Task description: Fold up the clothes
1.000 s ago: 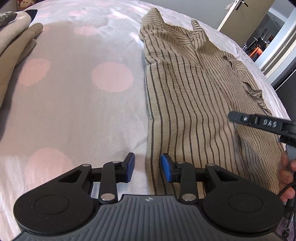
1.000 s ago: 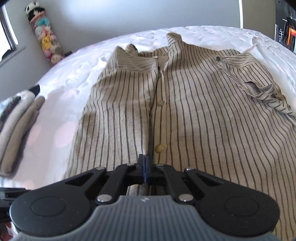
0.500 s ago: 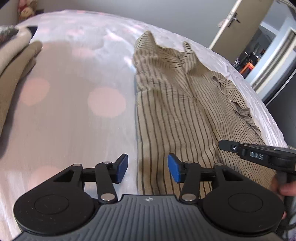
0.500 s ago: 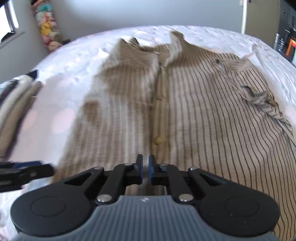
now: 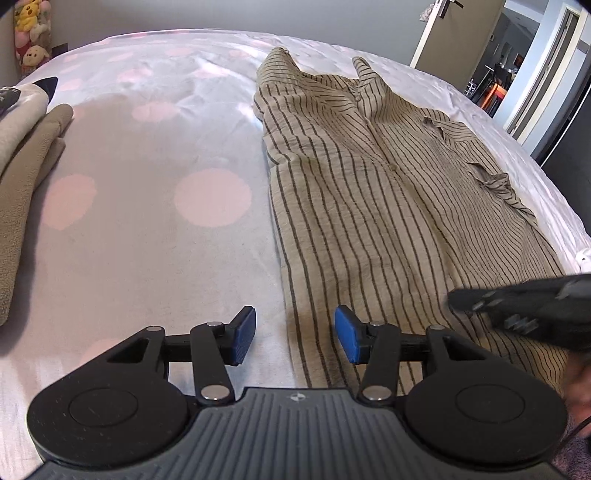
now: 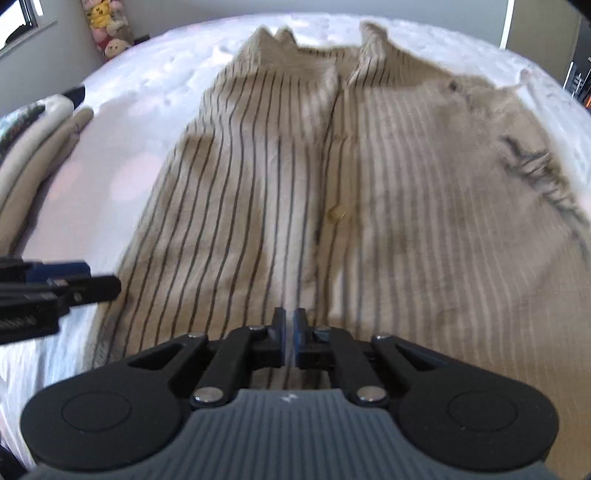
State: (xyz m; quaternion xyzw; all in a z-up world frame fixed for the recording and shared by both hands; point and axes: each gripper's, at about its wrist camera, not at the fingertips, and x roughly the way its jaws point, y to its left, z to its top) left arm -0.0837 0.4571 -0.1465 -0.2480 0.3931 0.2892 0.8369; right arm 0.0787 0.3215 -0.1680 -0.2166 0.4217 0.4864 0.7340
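A beige shirt with dark stripes (image 5: 388,206) lies spread front-up on the bed, collar at the far end and button placket (image 6: 338,214) down the middle. My left gripper (image 5: 295,338) is open and hovers over the shirt's left side edge near the hem, with nothing between its blue pads. My right gripper (image 6: 290,338) hangs over the hem at the placket, jaws almost together with only a thin slit. I cannot tell whether cloth is caught in it. Each gripper shows in the other's view: the right gripper (image 5: 458,299) and the left gripper (image 6: 92,278).
The bed sheet (image 5: 166,221) is white with pink dots. A stack of folded beige and grey clothes (image 5: 22,177) lies at the left edge. Plush toys (image 5: 29,33) sit in the far left corner. An open door (image 5: 461,40) is at the far right.
The left gripper has opened wider and drawn back from the shirt. The right gripper's fully shut jaws parted slightly, and its view has risen and is now blurred.
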